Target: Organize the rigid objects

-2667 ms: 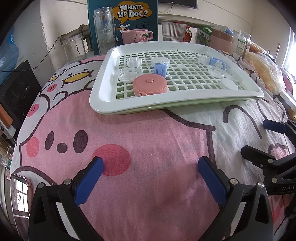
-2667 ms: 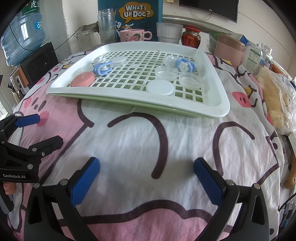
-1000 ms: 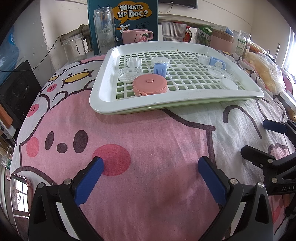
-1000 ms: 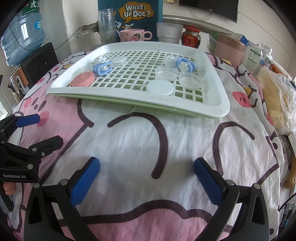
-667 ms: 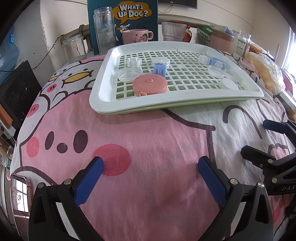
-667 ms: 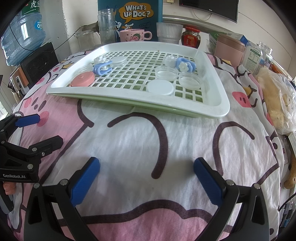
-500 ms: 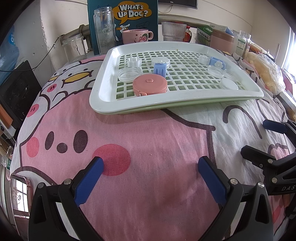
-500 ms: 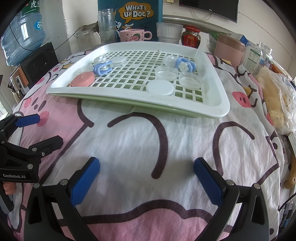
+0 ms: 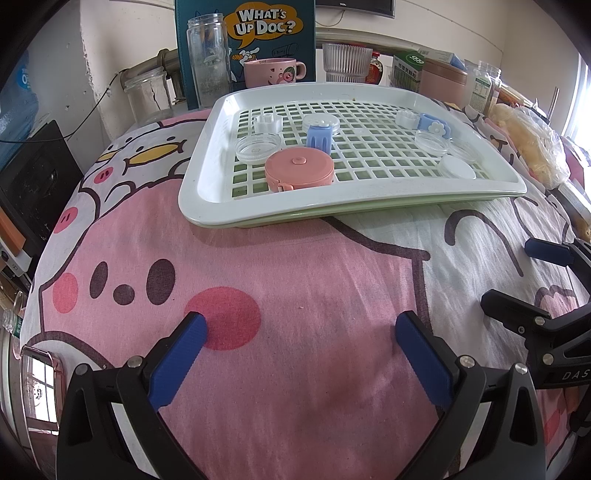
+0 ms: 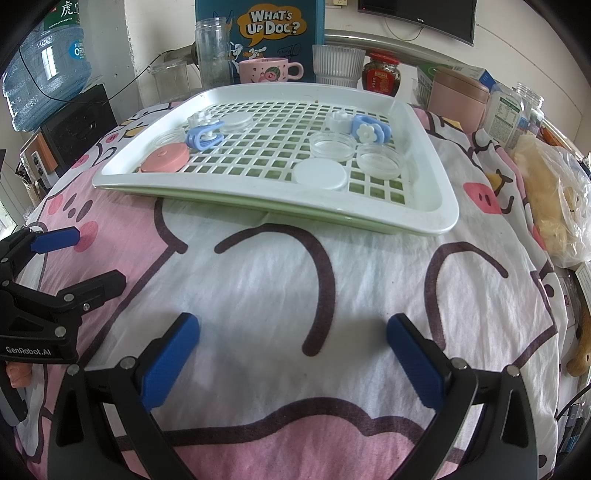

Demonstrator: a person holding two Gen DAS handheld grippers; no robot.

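Observation:
A white slotted tray [image 9: 199, 192] [image 10: 439, 206] lies on the pink cartoon cloth. On it are a pink round tape measure [image 9: 299, 170] [image 10: 165, 157], a blue clip [image 9: 319, 137] [image 10: 203, 136], a blue flower clip [image 9: 436, 126] [image 10: 369, 130], clear round dishes [image 9: 258, 147] [image 10: 379, 160], a white lid [image 9: 457, 167] [image 10: 320, 175] and small white pieces [image 9: 267, 122]. My left gripper [image 9: 295, 334] and right gripper [image 10: 293, 332] are both open and empty, low over the cloth in front of the tray.
Jars [image 9: 207, 59], a pink mug [image 9: 273, 72], a ribbed glass [image 10: 338, 64] and a blue "What's Up Doc?" box [image 10: 271, 27] stand behind the tray. A plastic bag [image 10: 554, 192] lies at the right. A water bottle [image 10: 48, 55] stands far left.

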